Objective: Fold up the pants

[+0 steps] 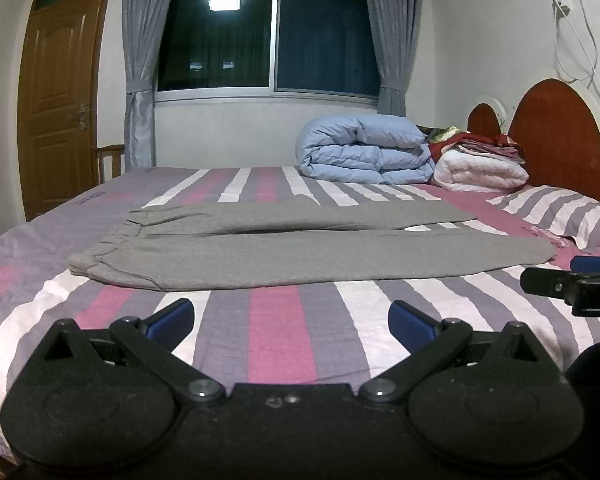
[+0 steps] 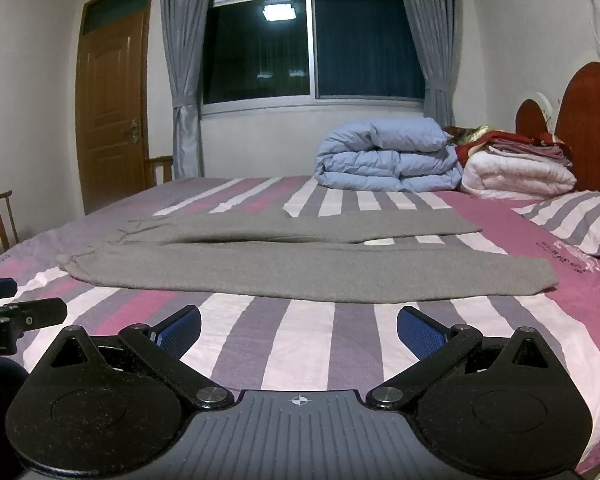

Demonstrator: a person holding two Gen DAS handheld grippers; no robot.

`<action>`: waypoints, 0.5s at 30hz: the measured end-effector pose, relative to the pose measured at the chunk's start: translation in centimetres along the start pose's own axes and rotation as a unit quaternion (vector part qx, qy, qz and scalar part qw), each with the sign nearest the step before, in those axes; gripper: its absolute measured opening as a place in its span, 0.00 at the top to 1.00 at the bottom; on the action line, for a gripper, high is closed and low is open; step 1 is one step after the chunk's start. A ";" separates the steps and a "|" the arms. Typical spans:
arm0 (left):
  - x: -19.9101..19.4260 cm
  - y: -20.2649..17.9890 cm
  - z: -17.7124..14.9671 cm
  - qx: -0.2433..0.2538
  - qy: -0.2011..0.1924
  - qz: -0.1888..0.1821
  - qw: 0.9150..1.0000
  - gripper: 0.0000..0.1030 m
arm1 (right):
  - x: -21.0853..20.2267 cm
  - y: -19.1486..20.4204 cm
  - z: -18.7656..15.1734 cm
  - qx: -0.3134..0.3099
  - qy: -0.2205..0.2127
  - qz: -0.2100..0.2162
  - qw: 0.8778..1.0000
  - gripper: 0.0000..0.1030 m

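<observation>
Grey pants (image 1: pixel 300 256) flat on striped bed (image 1: pixel 284 340), both hand-held grippers (image 1: pixel 292 322) (image 2: pixel 299 330) wide, empty, far leg partly hidden

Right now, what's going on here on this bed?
A person holds a two-finger tool in each hand over a striped bed, about to fold grey pants that lie spread flat, legs side by side. The left tool and right tool are both open and short of the pants. Folding hasn't started.
</observation>
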State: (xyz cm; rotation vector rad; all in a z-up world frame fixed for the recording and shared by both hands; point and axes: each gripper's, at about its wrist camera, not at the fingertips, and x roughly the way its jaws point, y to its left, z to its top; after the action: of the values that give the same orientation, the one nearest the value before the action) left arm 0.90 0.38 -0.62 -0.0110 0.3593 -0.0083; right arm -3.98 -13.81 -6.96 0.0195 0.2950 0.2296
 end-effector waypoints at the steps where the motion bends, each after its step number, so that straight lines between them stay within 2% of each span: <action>1: 0.1 0.1 0.0 0.000 0.000 0.000 1.000 0.06 | 0.0 0.0 0.0 0.000 0.000 0.000 1.000 0.00; 15: 0.1 0.0 -0.5 0.000 -0.003 0.002 1.000 0.06 | 0.0 -0.2 -0.1 0.002 0.002 0.000 1.000 0.00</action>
State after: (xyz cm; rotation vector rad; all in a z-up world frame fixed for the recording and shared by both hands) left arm 0.84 0.37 -1.09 -0.0111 0.3537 -0.0040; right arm -3.98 -13.97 -7.01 0.0233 0.3000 0.2285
